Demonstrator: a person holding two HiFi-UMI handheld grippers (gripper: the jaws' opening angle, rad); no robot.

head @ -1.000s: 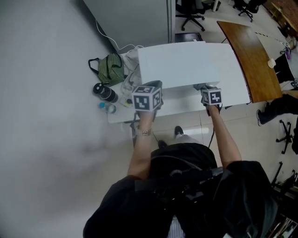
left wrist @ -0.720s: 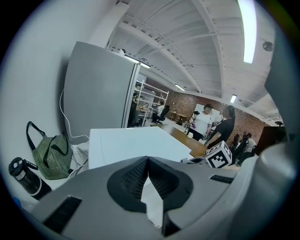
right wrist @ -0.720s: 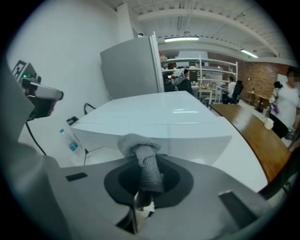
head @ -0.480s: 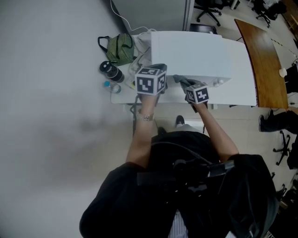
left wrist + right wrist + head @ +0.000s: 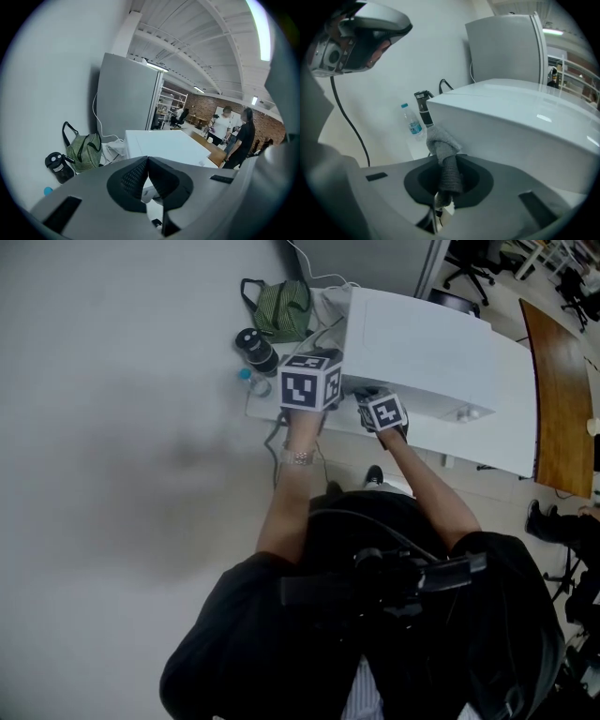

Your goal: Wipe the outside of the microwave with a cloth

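The white microwave stands on a white table, and its top also shows in the left gripper view. My right gripper is shut on a bunched grey cloth, held at the microwave's front left corner; whether they touch is unclear. From the head view the cloth peeks out beyond the right marker cube. My left gripper is shut with nothing in it, hovering at the microwave's left side under its marker cube.
Left of the microwave lie a green striped bag, a black flask, a small water bottle and white cables. A grey cabinet stands behind. A brown desk and two people are off to the right.
My right gripper has carried the cloth leftward along the microwave's front to its left corner, close to the left gripper. The left gripper has stayed by the microwave's left side.
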